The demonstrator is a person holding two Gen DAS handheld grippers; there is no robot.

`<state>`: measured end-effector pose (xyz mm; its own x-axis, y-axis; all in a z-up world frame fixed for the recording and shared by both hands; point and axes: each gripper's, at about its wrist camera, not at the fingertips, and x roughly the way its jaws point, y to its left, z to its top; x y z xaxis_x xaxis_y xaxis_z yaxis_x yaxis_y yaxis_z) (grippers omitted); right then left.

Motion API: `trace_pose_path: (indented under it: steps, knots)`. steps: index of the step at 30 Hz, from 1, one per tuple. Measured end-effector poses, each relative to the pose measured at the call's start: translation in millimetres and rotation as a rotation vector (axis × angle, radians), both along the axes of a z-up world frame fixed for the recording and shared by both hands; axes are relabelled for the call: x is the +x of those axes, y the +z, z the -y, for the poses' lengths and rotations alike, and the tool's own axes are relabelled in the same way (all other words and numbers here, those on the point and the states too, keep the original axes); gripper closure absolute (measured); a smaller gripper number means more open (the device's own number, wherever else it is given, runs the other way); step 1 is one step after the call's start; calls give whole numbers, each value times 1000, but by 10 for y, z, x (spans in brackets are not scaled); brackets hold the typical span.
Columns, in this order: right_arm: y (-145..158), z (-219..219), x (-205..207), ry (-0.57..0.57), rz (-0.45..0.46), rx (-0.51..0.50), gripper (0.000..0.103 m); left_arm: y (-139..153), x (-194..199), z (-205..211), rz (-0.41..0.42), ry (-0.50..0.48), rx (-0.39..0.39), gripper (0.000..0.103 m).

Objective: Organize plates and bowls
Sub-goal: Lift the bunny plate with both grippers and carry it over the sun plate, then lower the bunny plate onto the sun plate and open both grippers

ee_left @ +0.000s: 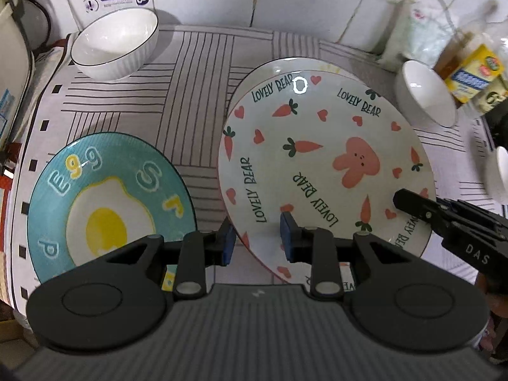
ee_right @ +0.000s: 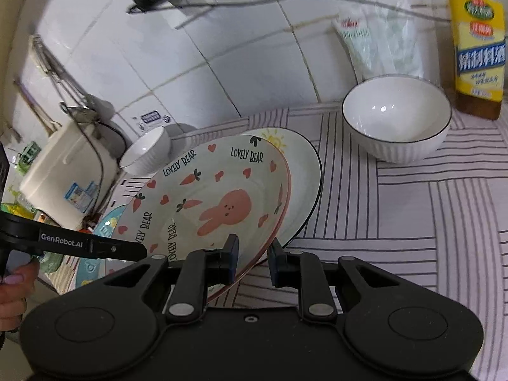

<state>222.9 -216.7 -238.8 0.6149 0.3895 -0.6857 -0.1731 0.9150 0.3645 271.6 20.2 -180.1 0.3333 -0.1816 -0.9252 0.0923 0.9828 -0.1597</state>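
2 grippers meet on the same bunny plate point(ee_left: 320, 158): the left gripper point(ee_left: 257, 241) straddles its near left rim with blue pads point(ee_left: 287, 238) part open, one pad over the glazed face and one outside the rim (whether they actually pinch it I cannot tell), while the right gripper point(ee_right: 252, 258) has its fingers similarly part open about the opposite rim. That plate, glossy ceramic printed with carrots and hearts, tilts on top of a larger dark-rimmed plate point(ee_right: 301, 171) ahead of the right gripper. Left of the left gripper lies a teal fried-egg plate point(ee_left: 108, 203), flat on the striped cloth point(ee_right: 412, 216). Ahead and left stands a ribbed white bowl point(ee_left: 116, 44); ahead and right of the right gripper sits another ribbed bowl point(ee_right: 397, 120), beside a yellow-labelled bottle point(ee_right: 477, 50).
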Motion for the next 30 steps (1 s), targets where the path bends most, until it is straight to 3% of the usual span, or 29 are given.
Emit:
trace_pose_path:
  steps: [9,17,30]
  knots:
    - [-130,-67,300,-23,-45,-11,79,-152,365,-29,-67,-7,19,75]
    - [-105,-149,377,-38,-45,-94,79,-269,541,-21,-106,10,31,73]
    - [51,-648,389,-74,-88,-410,63,-327,538,111,-112,14,85,74]
